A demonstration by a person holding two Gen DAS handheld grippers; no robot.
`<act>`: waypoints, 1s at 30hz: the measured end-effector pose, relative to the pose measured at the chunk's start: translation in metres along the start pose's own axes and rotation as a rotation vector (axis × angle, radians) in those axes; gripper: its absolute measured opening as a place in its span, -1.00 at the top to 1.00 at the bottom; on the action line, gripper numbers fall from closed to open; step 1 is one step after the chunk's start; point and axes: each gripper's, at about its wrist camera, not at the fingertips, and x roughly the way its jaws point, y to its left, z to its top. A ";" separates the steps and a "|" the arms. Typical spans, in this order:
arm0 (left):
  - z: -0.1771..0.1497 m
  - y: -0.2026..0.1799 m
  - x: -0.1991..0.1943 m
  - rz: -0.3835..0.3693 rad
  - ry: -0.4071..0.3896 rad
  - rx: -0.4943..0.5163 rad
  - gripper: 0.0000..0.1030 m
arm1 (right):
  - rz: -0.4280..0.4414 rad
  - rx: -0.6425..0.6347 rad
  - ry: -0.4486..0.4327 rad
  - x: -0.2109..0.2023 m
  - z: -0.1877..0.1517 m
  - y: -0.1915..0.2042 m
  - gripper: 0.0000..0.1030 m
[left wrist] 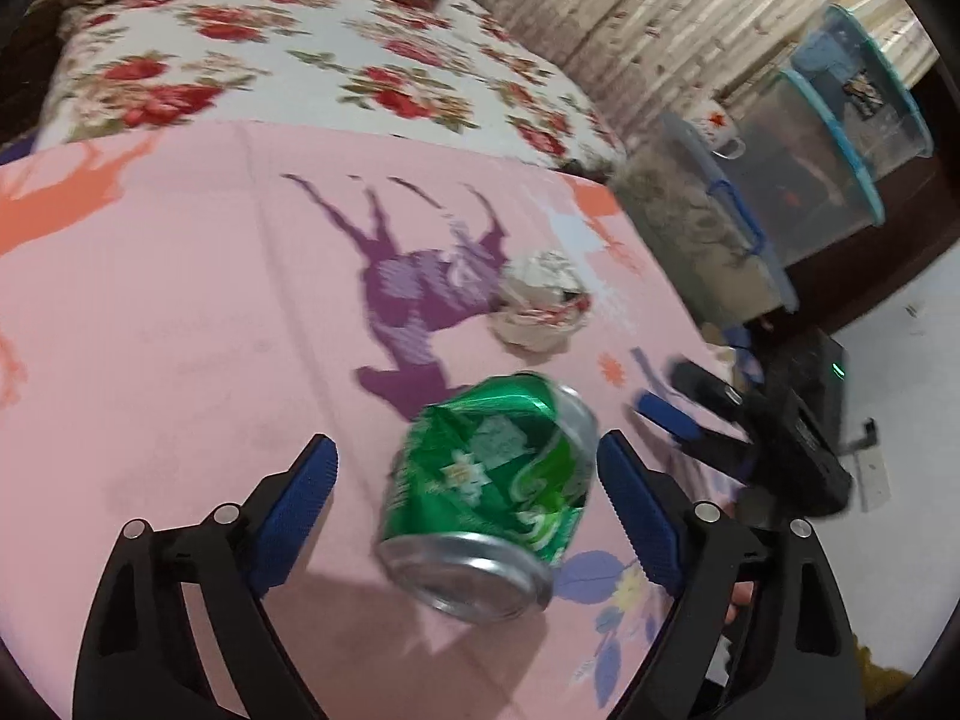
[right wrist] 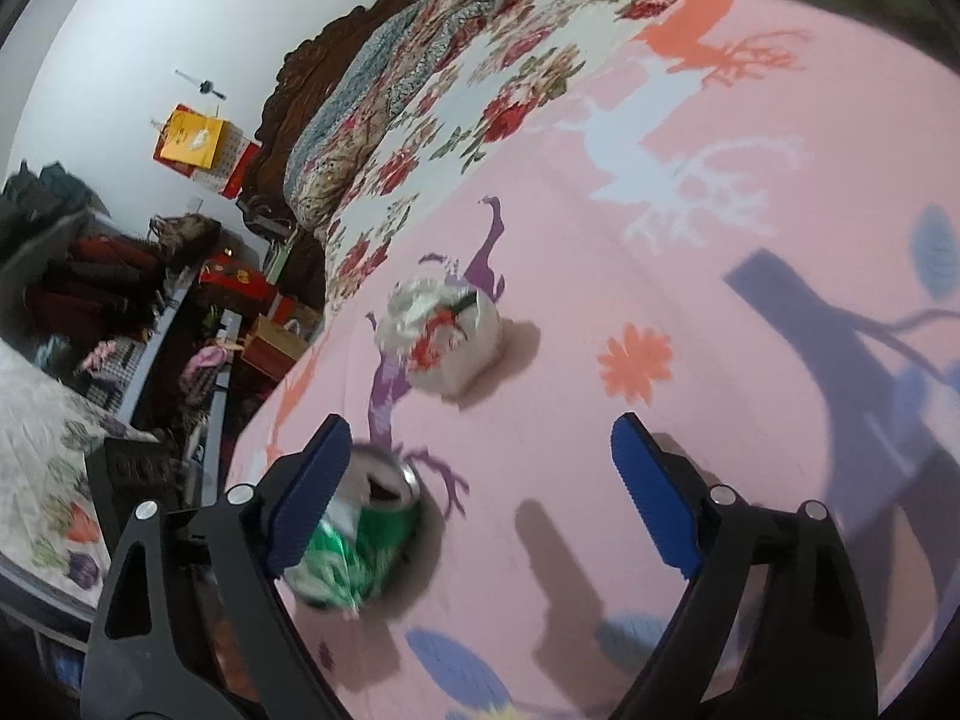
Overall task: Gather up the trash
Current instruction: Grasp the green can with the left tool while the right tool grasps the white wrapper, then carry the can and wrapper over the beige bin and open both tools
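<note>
A crushed green can lies on its side on the pink bedspread, between the blue pads of my left gripper. The jaws stand wide and open; the right pad is close to the can, the left pad well clear. Beyond the can sits a crumpled white wrapper with red print. My right gripper comes in from the right edge of the bed. In the right wrist view the right gripper is open and empty, with the wrapper just ahead and the can partly behind its left finger.
A floral quilt covers the far part of the bed. Clear plastic storage bins and a cup stand past the bed's right side, above white floor. Cluttered shelves and boxes lie off the bed's other side.
</note>
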 end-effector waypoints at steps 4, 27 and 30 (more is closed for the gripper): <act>-0.008 -0.007 0.017 -0.011 0.045 0.033 -0.63 | -0.039 -0.066 -0.044 0.020 0.019 0.016 -0.72; -0.034 -0.116 0.064 -0.039 0.079 0.117 -0.13 | -0.216 -0.276 -0.168 -0.050 0.031 -0.015 0.04; -0.027 -0.152 0.090 -0.071 0.121 0.157 -0.13 | -0.262 -0.224 -0.234 -0.099 0.039 -0.057 0.04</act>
